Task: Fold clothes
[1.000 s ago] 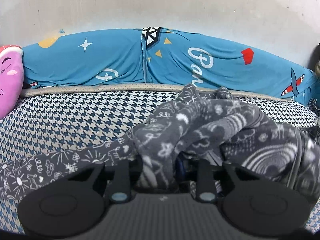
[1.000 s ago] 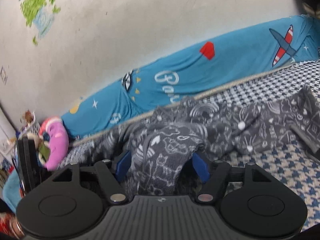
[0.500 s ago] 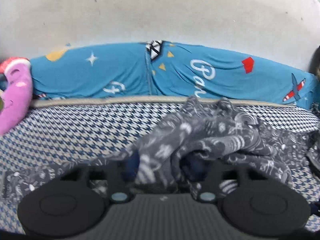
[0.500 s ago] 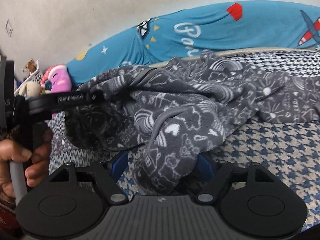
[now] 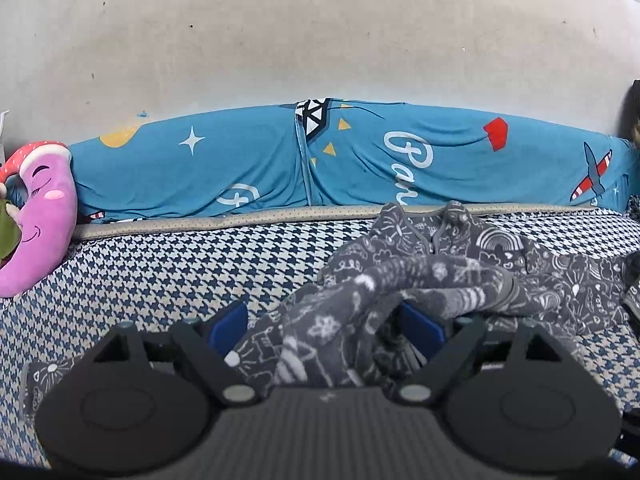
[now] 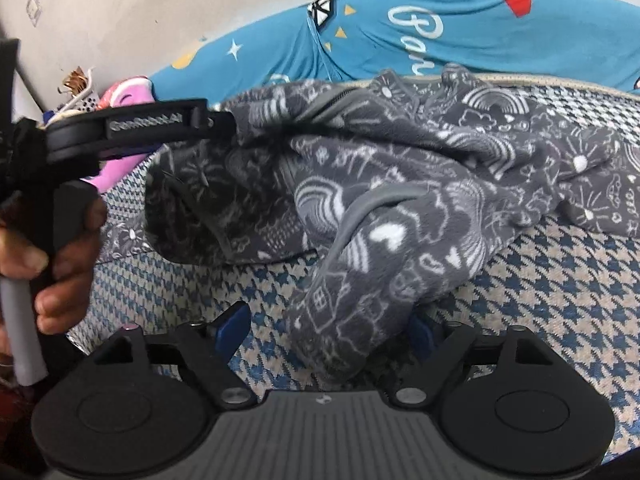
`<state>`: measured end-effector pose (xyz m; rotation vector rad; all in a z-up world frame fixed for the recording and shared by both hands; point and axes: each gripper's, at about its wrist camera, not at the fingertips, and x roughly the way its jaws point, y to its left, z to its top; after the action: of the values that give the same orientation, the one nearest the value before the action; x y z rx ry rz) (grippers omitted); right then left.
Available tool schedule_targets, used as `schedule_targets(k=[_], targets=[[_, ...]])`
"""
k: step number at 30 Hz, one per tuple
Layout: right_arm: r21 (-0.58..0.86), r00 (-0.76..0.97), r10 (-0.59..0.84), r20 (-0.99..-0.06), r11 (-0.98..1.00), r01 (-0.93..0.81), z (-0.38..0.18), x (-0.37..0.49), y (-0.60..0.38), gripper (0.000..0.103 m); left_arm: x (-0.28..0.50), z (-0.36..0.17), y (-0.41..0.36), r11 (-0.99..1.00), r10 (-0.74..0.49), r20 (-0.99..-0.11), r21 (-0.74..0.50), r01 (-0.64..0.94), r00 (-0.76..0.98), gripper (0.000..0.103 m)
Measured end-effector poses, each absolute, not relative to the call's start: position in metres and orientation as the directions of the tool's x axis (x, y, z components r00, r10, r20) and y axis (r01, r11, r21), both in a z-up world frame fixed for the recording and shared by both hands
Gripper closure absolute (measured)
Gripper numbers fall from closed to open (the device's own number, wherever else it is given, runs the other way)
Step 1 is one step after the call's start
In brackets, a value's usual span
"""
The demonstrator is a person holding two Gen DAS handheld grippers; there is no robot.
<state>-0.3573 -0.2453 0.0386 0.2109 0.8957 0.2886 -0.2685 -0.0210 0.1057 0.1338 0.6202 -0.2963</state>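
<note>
Garment [image 6: 400,208]: soft, fuzzy grey fleece, matt, printed with white doodles, with a smoother grey ribbed trim. Bed cover [image 5: 168,272]: coarse woven houndstooth cloth, matt; bolster [image 5: 224,168]: thin, smooth blue printed cloth, creased; plush [image 5: 40,216]: pink, velvety. Left gripper [image 5: 326,326] and right gripper [image 6: 326,326]: matt black plastic bodies, ribbed grey centre, blue pads [image 5: 228,324], small metal pins; wall [image 5: 320,40]: rough, matt plaster.

Each gripper [image 5: 324,330] was black with blue finger pads [image 5: 226,326], round housings, silver screws and a ribbed grey base
</note>
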Motion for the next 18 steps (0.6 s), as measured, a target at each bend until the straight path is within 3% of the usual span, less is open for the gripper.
schedule_targets(k=[11,12,14,16,18], targets=[[0.186,0.599,0.205,-0.774,0.978,-0.093,0.016,-0.336,-0.222,0.025,-0.271,0.099,-0.009,0.951,-0.209,-0.619,0.050,0.304,0.757,0.012],[0.182,0.605,0.197,-0.772,0.979,-0.087,0.016,-0.335,-0.221,0.030,-0.271,0.098,-0.008,0.951,-0.208,-0.622,0.051,0.304,0.755,0.012],[0.186,0.615,0.193,-0.764,0.980,-0.077,0.017,-0.332,-0.221,0.059,-0.271,0.096,-0.006,0.952,-0.203,-0.629,0.054,0.303,0.751,0.010],[0.202,0.629,0.201,-0.751,0.977,-0.070,0.019,-0.331,-0.222,0.078,-0.272,0.094,-0.004,0.952,-0.198,-0.636,0.055,0.300,0.746,0.006],[0.219,0.665,0.209,-0.717,0.973,-0.070,0.026,-0.334,-0.226,0.083,-0.272,0.091,-0.001,0.954,-0.195,-0.645,0.051,0.296,0.739,0.005]])
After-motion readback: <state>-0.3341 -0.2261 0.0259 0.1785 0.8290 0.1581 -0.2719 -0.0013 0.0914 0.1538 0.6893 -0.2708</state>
